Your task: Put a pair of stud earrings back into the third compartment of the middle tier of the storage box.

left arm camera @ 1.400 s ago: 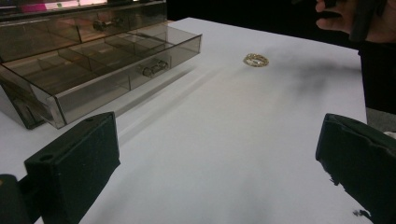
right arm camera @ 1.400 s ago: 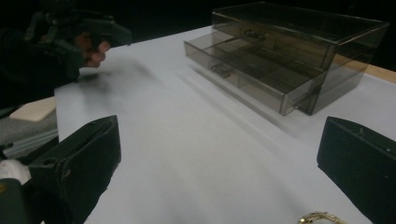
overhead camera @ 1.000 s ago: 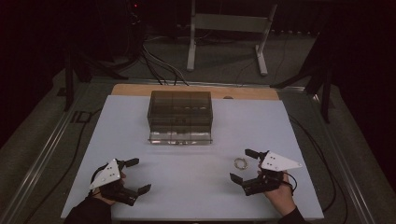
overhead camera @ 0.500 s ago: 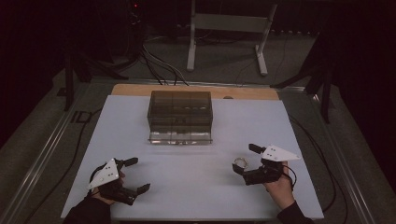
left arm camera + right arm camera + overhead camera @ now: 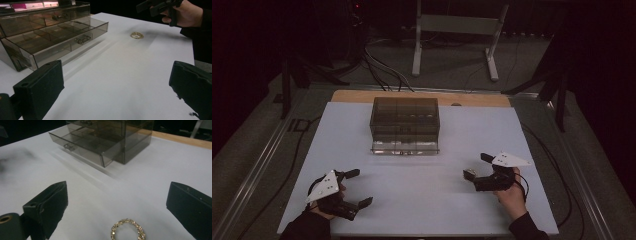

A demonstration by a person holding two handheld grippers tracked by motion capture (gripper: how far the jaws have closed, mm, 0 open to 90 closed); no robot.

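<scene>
Two hand-held grippers, gold chain ring, smoked-plastic drawer box.
Right gripper (image 5: 475, 173) low, jaws wide, straddling ring (image 5: 128, 229) on white table (image 5: 412, 200); left gripper (image 5: 356, 189) wide open, empty, near front edge; drawer box (image 5: 405, 124) open.

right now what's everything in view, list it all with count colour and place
drawer organizer: one, smoky clear, far middle of table, bottom drawer pulled open
ring: one, gold chain-style, flat on table between the right gripper's jaws
table: one, white top with a wooden far edge
metal stand: one, grey, on floor beyond the table
cables: several, black, on floor
left gripper: black, open, near left
right gripper: black, open, near right
</scene>
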